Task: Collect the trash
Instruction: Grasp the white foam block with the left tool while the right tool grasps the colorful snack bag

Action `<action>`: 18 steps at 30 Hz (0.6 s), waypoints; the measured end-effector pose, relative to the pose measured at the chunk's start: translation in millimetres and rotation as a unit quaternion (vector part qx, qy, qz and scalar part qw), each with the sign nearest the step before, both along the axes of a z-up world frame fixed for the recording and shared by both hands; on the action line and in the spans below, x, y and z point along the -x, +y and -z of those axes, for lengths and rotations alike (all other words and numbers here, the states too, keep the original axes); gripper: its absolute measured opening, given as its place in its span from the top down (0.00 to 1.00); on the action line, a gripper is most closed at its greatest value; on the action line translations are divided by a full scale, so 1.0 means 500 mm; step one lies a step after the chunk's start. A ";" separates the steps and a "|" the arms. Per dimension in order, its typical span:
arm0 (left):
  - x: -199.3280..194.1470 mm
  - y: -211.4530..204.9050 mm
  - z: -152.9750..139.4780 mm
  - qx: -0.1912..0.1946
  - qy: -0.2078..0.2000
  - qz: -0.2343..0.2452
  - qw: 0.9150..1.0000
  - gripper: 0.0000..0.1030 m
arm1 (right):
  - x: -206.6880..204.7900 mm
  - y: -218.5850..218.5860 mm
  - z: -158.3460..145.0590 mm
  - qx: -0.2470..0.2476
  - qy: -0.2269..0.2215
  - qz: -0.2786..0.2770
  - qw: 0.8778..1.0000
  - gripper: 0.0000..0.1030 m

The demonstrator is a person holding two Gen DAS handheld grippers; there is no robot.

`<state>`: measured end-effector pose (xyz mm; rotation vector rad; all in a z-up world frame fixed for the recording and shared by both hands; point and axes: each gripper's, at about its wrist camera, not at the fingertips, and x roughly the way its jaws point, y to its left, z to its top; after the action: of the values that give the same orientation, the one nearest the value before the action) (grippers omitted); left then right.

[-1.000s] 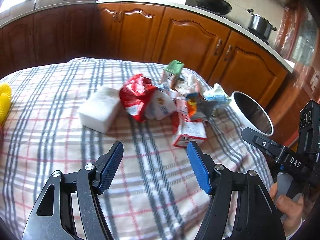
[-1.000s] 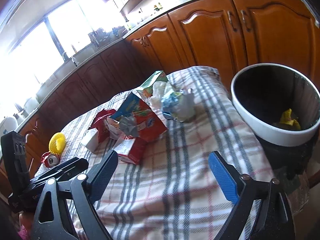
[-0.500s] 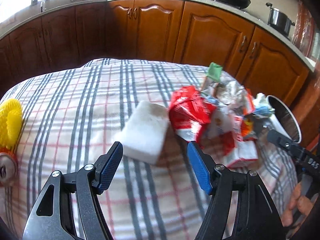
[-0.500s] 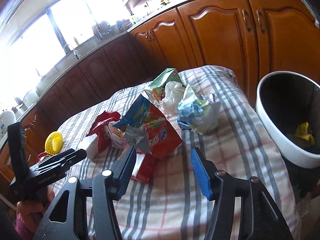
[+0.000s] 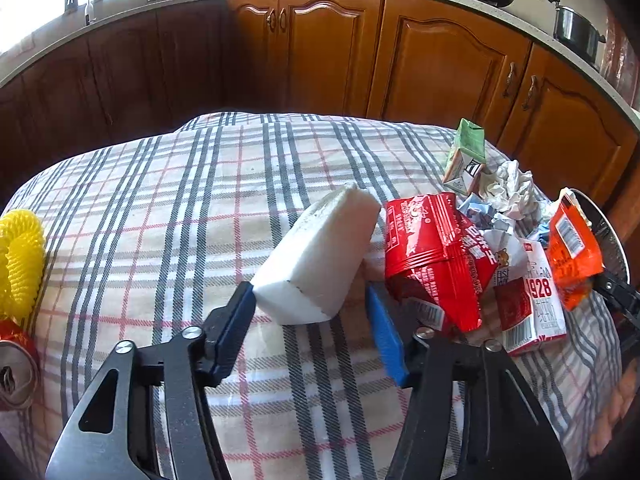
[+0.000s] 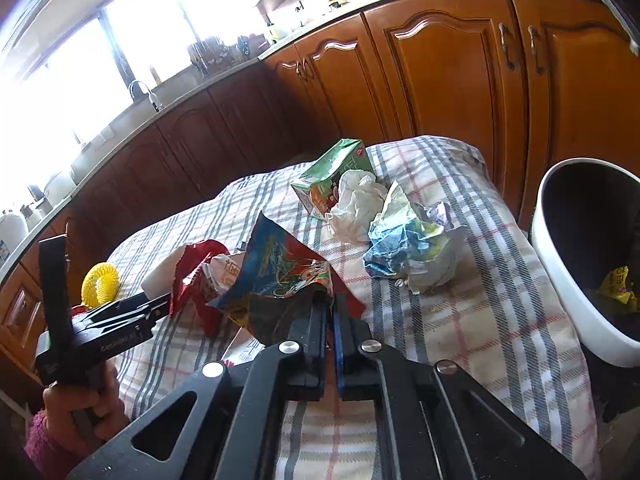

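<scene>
While we look along our left gripper [image 5: 310, 312], its blue pads stand partly apart, having just been closing, with the near end of a white foam block [image 5: 320, 258] between them; the left pad touches the block's corner, the right pad shows a gap, so we cannot tell that it is gripped. That block lies tilted on the checked tablecloth [image 5: 160, 208], just beside a red snack bag [image 5: 432, 252]. Our right gripper [image 6: 330, 312] has just been closing and is now pinched tight on the lower edge of a colourful snack wrapper [image 6: 280, 272], whose top stands up from the cloth. Behind it lie a green carton [image 6: 332, 172], a white crumpled tissue [image 6: 356, 204] and a blue crumpled wrapper [image 6: 408, 244]. At the table's right edge stands the white-rimmed bin [image 6: 560, 272] with a yellow scrap [image 6: 618, 288] inside.
</scene>
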<state>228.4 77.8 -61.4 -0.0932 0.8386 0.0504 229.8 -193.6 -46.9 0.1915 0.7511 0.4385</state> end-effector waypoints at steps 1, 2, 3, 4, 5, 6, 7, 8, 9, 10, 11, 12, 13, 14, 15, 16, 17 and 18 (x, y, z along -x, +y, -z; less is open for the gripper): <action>-0.002 0.002 0.001 -0.003 0.001 -0.001 1.000 0.55 | 0.001 -0.001 -0.001 -0.001 0.000 0.000 1.000 0.98; -0.004 0.005 0.002 -0.006 0.002 -0.003 1.000 0.59 | 0.005 -0.004 -0.003 -0.002 -0.002 0.001 1.000 0.98; -0.006 0.010 0.002 -0.007 0.003 -0.005 1.000 0.67 | 0.008 -0.006 -0.004 -0.003 -0.002 0.001 1.000 0.98; -0.008 0.015 0.001 -0.005 0.003 -0.006 1.000 0.69 | 0.013 -0.008 -0.005 -0.004 -0.002 0.000 1.000 0.98; -0.008 0.022 -0.001 0.002 0.001 -0.005 1.000 0.70 | 0.014 -0.008 -0.006 -0.005 -0.002 0.000 1.000 0.98; -0.006 0.027 -0.006 0.011 -0.002 -0.003 1.000 0.71 | 0.017 -0.009 -0.008 -0.006 -0.003 0.000 1.000 0.99; -0.001 0.029 -0.012 0.012 -0.008 -0.002 1.000 0.72 | 0.022 -0.009 -0.011 -0.007 -0.003 0.000 1.000 0.99; 0.007 0.028 -0.021 0.009 -0.015 -0.001 1.000 0.72 | 0.027 -0.011 -0.013 -0.008 -0.004 0.000 1.000 0.99; 0.015 0.027 -0.029 0.007 -0.021 0.001 1.000 0.73 | 0.031 -0.013 -0.015 -0.010 -0.004 -0.001 1.000 0.99; 0.023 0.026 -0.036 0.007 -0.027 0.003 1.000 0.73 | 0.033 -0.014 -0.016 -0.011 -0.005 -0.001 1.000 0.99; 0.034 0.023 -0.046 0.011 -0.032 0.007 0.999 0.73 | 0.038 -0.017 -0.019 -0.013 -0.006 -0.001 1.000 0.99; 0.043 0.020 -0.052 0.015 -0.034 0.010 0.999 0.73 | 0.040 -0.018 -0.022 -0.014 -0.007 -0.001 1.000 0.99; 0.052 0.015 -0.059 0.019 -0.037 0.014 0.999 0.73 | 0.045 -0.021 -0.025 -0.015 -0.009 -0.001 1.000 0.99; 0.064 0.008 -0.069 0.024 -0.041 0.019 0.999 0.73 | 0.047 -0.022 -0.026 -0.015 -0.010 -0.001 1.000 0.99; 0.073 0.002 -0.076 0.028 -0.045 0.023 0.998 0.73 | 0.052 -0.026 -0.029 -0.016 -0.012 0.000 1.000 0.99; 0.083 -0.008 -0.085 0.033 -0.049 0.030 0.998 0.73 | 0.056 -0.030 -0.031 -0.017 -0.013 0.001 1.000 0.99; 0.091 -0.019 -0.091 0.036 -0.051 0.036 0.997 0.73 | 0.058 -0.034 -0.033 -0.018 -0.013 0.002 1.000 0.99; 0.100 -0.033 -0.100 0.038 -0.055 0.044 0.997 0.73 | 0.061 -0.039 -0.035 -0.020 -0.014 0.003 1.000 0.99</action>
<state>178.4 61.4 -11.5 -0.1304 0.7346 -0.0688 199.6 -213.1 -29.5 0.2238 0.7148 0.4496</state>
